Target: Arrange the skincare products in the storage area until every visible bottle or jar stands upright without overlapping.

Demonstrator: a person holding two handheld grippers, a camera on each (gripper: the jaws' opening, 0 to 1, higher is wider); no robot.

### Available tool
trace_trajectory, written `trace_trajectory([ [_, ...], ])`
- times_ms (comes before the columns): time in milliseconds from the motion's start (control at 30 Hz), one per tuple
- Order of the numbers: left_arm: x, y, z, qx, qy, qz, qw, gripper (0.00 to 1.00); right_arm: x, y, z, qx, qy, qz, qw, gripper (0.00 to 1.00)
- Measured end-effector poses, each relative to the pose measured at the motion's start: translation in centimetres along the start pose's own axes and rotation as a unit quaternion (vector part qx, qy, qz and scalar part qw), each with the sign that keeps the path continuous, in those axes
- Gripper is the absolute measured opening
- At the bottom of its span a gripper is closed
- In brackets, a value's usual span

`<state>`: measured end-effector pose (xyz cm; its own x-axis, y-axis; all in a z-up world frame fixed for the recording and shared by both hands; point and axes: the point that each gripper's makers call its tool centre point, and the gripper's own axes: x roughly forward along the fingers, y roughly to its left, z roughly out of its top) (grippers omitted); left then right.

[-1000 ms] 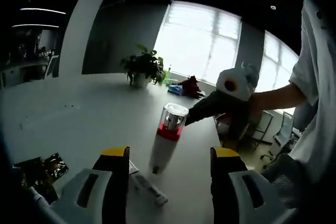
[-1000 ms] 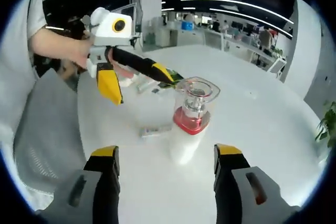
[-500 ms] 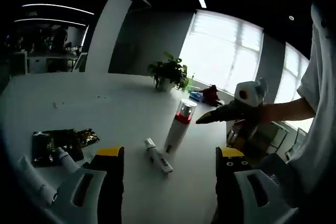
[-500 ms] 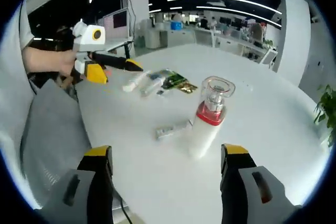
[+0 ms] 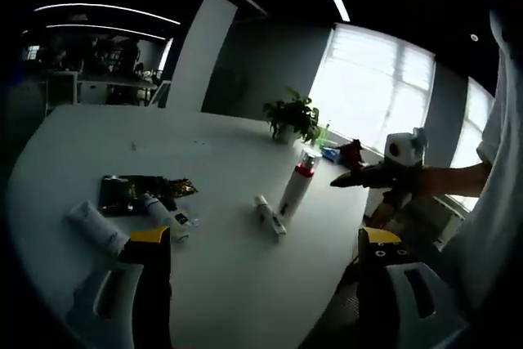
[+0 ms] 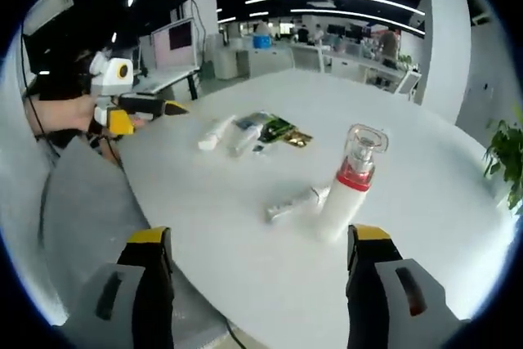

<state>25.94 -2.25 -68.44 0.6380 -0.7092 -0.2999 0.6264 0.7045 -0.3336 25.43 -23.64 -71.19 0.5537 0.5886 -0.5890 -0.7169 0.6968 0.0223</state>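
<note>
Lying flat beside the upright pump bottle, the small tube points crosswise (nearer the right gripper); both grippers gape wide, empty.

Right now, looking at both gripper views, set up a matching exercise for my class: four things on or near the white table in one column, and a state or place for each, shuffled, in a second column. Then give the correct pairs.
Column 1
1. pump bottle
2. small tube
3. dark foil packets
4. potted plant

Column 2
A. lying flat right beside the pump bottle's base
B. standing at the table's far edge, in front of the window
C. standing upright, red band under a clear cap
D. lying flat next to two white tubes

Pairs: 1-C, 2-A, 3-D, 4-B
</note>
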Motion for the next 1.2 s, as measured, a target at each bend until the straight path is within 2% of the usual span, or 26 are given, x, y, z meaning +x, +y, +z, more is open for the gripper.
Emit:
trace_trajectory([
  [67, -1.1, 0.4, -0.4, 0.003, 0.008, 0.019, 0.9998, 0.98, 0.0, 0.5, 0.0, 0.021, -0.016, -0.002, 0.9996, 0.90],
  [167, -3.1, 1.4, -0.3, 0.003, 0.008, 0.042, 0.9991, 0.99, 0.2, 1.5, -0.4, 0.040, -0.016, 0.004, 0.9991, 0.92],
  [300, -5.1, 0.4, 1.0, 0.016, -0.008, 0.050, 0.9986, 0.99, 0.5, 2.8, 0.9, 0.030, -0.035, -0.005, 0.9989, 0.94],
  [400, -5.9, -0.1, 0.9, 0.032, -0.011, 0.052, 0.9981, 0.99, 0.4, 3.8, 1.7, 0.037, -0.056, -0.010, 0.9977, 0.97],
  [567, -6.4, -0.6, 0.4, 0.036, -0.019, 0.065, 0.9970, 0.99, 0.7, 5.3, 1.5, 0.047, -0.069, -0.010, 0.9965, 0.99],
  [700, -6.8, -0.5, -0.1, 0.023, -0.020, 0.076, 0.9967, 0.99, 0.6, 5.2, 0.9, 0.059, -0.069, -0.023, 0.9956, 0.99],
  [933, -7.6, 0.6, -1.8, -0.002, -0.012, 0.105, 0.9944, 0.99, 0.2, 5.7, 1.6, 0.085, -0.087, -0.045, 0.9915, 0.99],
  [1000, -7.7, 0.9, -1.9, -0.001, -0.011, 0.109, 0.9940, 0.99, 0.3, 5.9, 1.7, 0.092, -0.094, -0.048, 0.9901, 0.99],
  [1100, -7.8, 1.1, -1.4, -0.006, -0.026, 0.111, 0.9935, 0.99, 0.4, 6.3, 1.5, 0.085, -0.096, -0.051, 0.9904, 0.99],
  [1167, -8.0, 1.5, -1.7, -0.007, -0.024, 0.116, 0.9930, 0.99, -0.2, 5.5, 1.8, 0.059, -0.117, -0.078, 0.9883, 0.99],
  [1200, -7.9, 1.3, -1.8, -0.009, -0.022, 0.115, 0.9930, 0.99, -0.5, 5.5, 2.3, 0.055, -0.134, -0.079, 0.9864, 0.99],
])
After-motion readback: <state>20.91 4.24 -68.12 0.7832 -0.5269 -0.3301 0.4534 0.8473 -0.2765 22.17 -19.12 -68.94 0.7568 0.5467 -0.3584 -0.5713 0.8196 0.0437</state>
